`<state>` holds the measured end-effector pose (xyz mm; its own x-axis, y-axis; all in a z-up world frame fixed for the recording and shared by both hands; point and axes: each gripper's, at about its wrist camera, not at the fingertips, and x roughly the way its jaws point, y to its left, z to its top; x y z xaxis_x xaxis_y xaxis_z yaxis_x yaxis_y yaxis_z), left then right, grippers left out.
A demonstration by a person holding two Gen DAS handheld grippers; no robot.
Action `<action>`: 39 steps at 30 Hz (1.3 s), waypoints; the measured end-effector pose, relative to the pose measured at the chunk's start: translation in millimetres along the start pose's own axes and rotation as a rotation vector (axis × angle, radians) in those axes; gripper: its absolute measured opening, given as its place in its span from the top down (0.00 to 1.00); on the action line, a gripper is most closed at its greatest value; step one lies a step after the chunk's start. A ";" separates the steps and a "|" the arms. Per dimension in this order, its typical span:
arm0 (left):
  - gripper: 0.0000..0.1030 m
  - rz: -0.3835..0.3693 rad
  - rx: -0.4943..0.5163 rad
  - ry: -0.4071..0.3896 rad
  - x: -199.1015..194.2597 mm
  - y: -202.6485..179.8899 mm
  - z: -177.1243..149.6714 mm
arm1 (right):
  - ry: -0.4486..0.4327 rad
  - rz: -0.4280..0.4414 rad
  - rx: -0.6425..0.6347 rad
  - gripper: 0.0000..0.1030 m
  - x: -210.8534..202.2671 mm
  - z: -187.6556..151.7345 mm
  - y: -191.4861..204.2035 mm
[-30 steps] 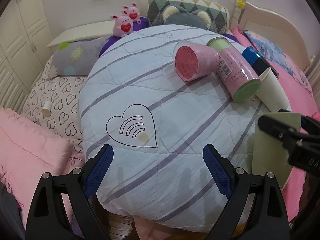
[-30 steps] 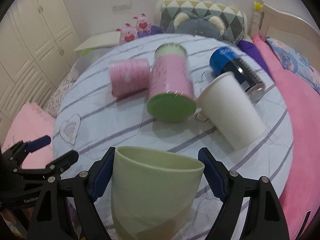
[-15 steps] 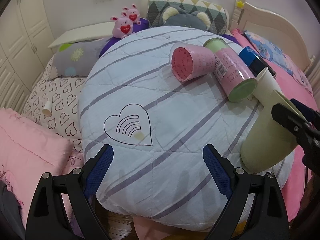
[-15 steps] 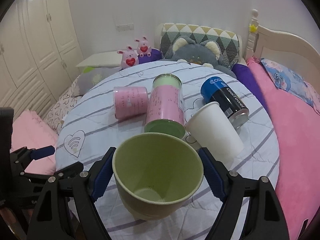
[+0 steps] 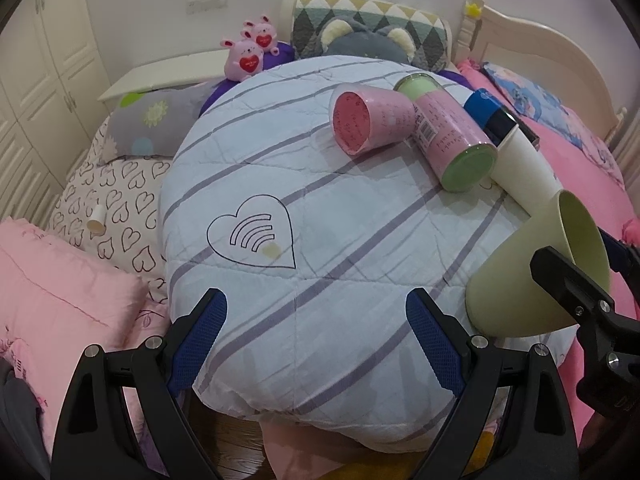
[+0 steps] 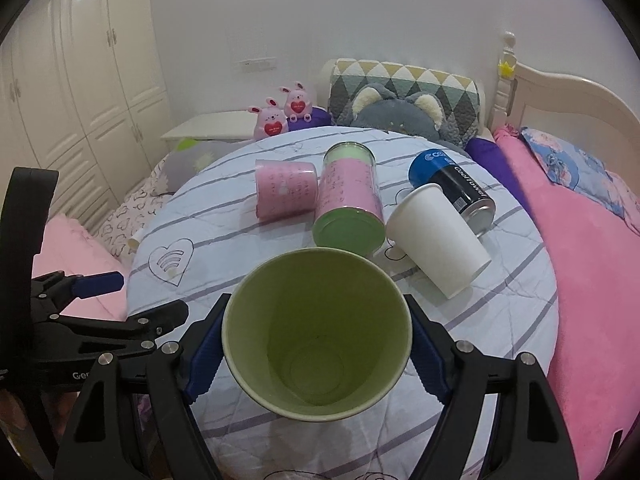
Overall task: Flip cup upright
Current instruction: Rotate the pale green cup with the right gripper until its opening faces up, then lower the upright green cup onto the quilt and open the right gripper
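My right gripper is shut on a pale green cup. The cup's open mouth tips toward the camera and its inside is empty. In the left wrist view the cup is tilted at the right edge of the round striped cushion, with its base toward the cushion and the right gripper's black arm across it. My left gripper is open and empty above the cushion's near edge.
On the cushion lie a pink cup, a pink and green canister, a white paper cup and a blue and black can. Pillows and plush toys surround it. A headboard stands at the right.
My right gripper has turned the green cup from mouth-down to mouth-up and tilted. The left gripper has stayed open and nearly still.
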<state>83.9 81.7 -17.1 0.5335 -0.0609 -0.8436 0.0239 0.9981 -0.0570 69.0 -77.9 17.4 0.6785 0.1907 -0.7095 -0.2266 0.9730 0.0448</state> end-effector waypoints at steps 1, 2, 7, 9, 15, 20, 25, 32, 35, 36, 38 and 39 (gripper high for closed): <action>0.10 0.000 0.000 0.000 -0.4 -0.1 -0.9 | 0.000 0.003 0.000 0.22 0.1 -1.7 -0.2; 0.10 0.001 0.000 -0.001 -0.4 0.0 -1.8 | -0.002 0.001 -0.001 0.22 -0.2 -2.7 0.2; 0.10 0.006 -0.001 -0.012 -3.9 -0.1 -2.1 | -0.005 0.002 -0.003 0.21 -1.8 -3.4 -0.3; 0.08 0.006 0.000 -0.020 -5.5 -1.1 -2.7 | -0.012 0.021 0.009 0.20 -3.5 -3.1 -1.4; 0.07 0.008 0.009 -0.040 -11.1 -4.7 -3.2 | -0.014 0.056 0.020 0.19 -5.7 -2.6 -1.6; 0.07 0.009 0.014 -0.047 -13.8 -8.4 -3.4 | -0.047 0.053 0.009 0.19 -14.5 -0.7 0.6; 0.06 0.012 0.029 -0.062 -18.6 -14.5 -2.9 | -0.068 0.049 0.010 0.19 -22.2 3.8 -2.4; 0.05 0.016 0.037 -0.090 -30.2 -21.1 -1.7 | -0.113 0.078 0.019 0.18 -37.1 8.4 -9.0; 0.05 0.027 0.040 -0.113 -39.0 -24.1 -1.9 | -0.156 0.068 0.022 0.18 -50.0 10.3 -12.9; 0.05 0.031 0.040 -0.124 -43.0 -25.1 -2.3 | -0.174 0.071 0.029 0.18 -55.6 10.5 -15.6; 0.04 0.037 0.046 -0.151 -50.7 -28.6 -3.3 | -0.203 0.067 0.036 0.18 -65.0 9.9 -19.0; 0.03 0.039 0.050 -0.166 -55.0 -30.6 -4.0 | -0.218 0.059 0.037 0.18 -69.4 9.1 -20.6</action>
<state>50.5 54.4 28.9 0.6673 -0.0239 -0.7444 0.0406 0.9992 0.0043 32.9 -110.0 72.1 0.8008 0.2669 -0.5362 -0.2470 0.9627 0.1102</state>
